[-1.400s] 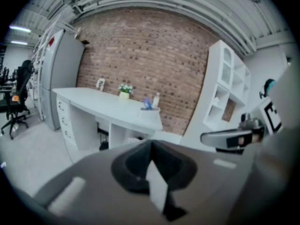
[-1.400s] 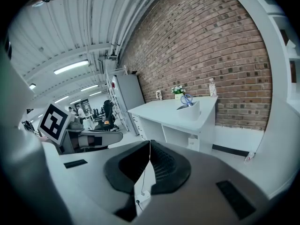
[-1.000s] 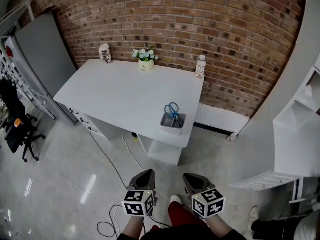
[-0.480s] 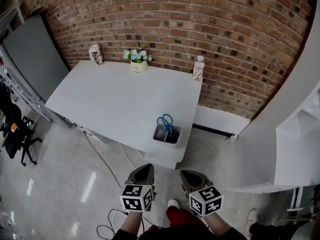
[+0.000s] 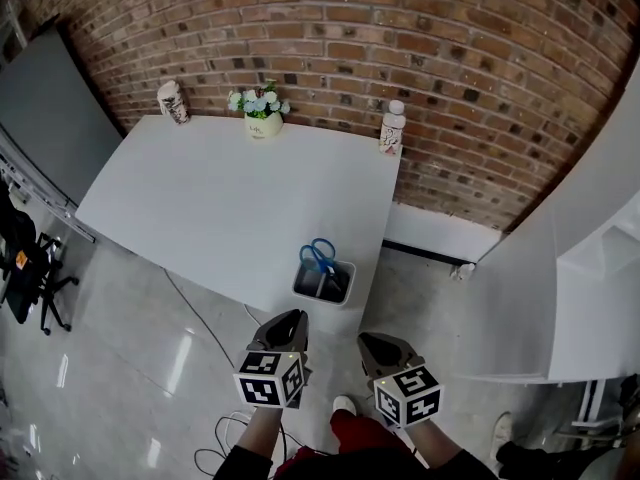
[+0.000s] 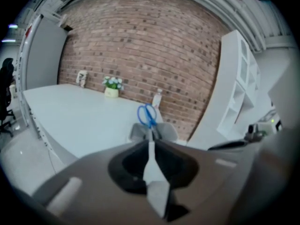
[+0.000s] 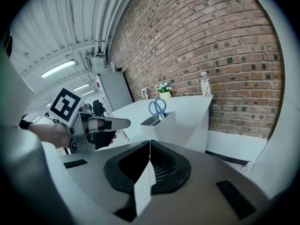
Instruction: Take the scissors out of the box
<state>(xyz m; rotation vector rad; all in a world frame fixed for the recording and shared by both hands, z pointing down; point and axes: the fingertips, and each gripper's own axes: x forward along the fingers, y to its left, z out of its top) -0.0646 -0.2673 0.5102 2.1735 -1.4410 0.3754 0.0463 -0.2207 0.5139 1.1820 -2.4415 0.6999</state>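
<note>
From the head view, a white rectangular desk point(image 5: 200, 208) stands against a red brick wall point(image 5: 420, 38). A small grey open-topped box point(image 5: 312, 293) sits at the desk's near right corner, just inside both edges. The blue-handled scissors point(image 5: 318, 254) stand in the box, handles up and above the rim. Along the far edge are a patterned cup point(image 5: 173, 102) at the left corner, a small pot of white flowers point(image 5: 262, 120) near the middle and a white bottle point(image 5: 392, 128) at the right corner. The left gripper point(image 5: 288, 320) and right gripper point(image 5: 378, 344) hang side by side over the glossy floor, short of the desk's near edge and apart from the box.

In the left gripper view, the jaws have just been opening and stand a narrow slit apart with nothing between them. The box and scissors lie straight beyond the tips, not touched.

In the right gripper view, the jaws meet in a thin line and hold nothing. The box and scissors are ahead at the desk corner, and the left gripper shows at the left.
</note>
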